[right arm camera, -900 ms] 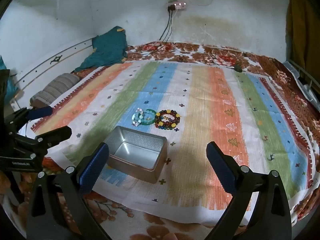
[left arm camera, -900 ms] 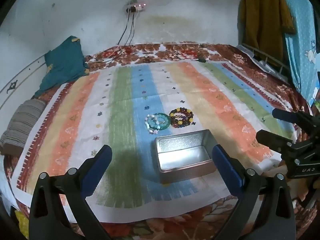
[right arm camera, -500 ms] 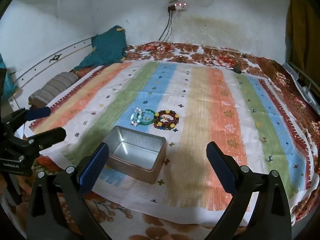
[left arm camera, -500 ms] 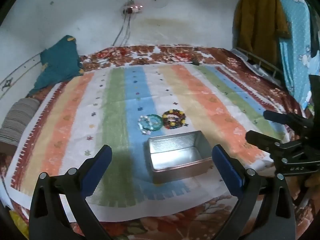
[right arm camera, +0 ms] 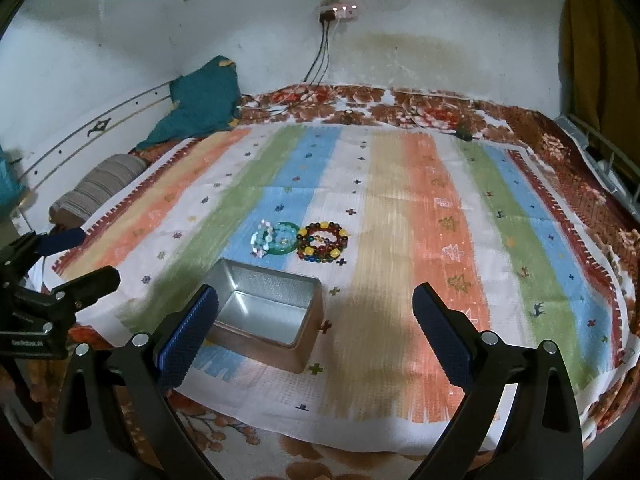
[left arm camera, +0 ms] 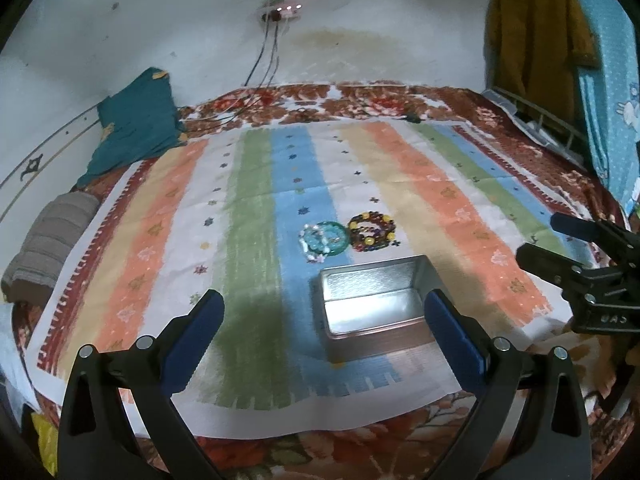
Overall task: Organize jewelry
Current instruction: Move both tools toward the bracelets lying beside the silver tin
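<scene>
An open, empty metal tin (left arm camera: 370,308) (right arm camera: 266,314) sits on the striped cloth near the bed's front edge. Just behind it lie a teal and white bead bracelet (left arm camera: 323,240) (right arm camera: 276,238) and a multicoloured bead bracelet (left arm camera: 372,231) (right arm camera: 323,242), side by side and touching. My left gripper (left arm camera: 324,326) is open and empty, held above the cloth in front of the tin. My right gripper (right arm camera: 316,326) is open and empty, to the right of the tin. Each gripper shows at the edge of the other's view, the right one (left arm camera: 576,256) and the left one (right arm camera: 60,272).
The striped cloth (left arm camera: 440,184) covers a floral bedspread. A teal cloth (left arm camera: 136,128) and a folded striped blanket (left arm camera: 52,240) lie at the left edge. Cables hang from a wall socket (left arm camera: 280,12). Clothes (left arm camera: 536,40) hang at the right beside a metal rail.
Both grippers have shifted slightly over the bed; the tin and bracelets sit a little differently in each view. Nothing was picked up or moved.
</scene>
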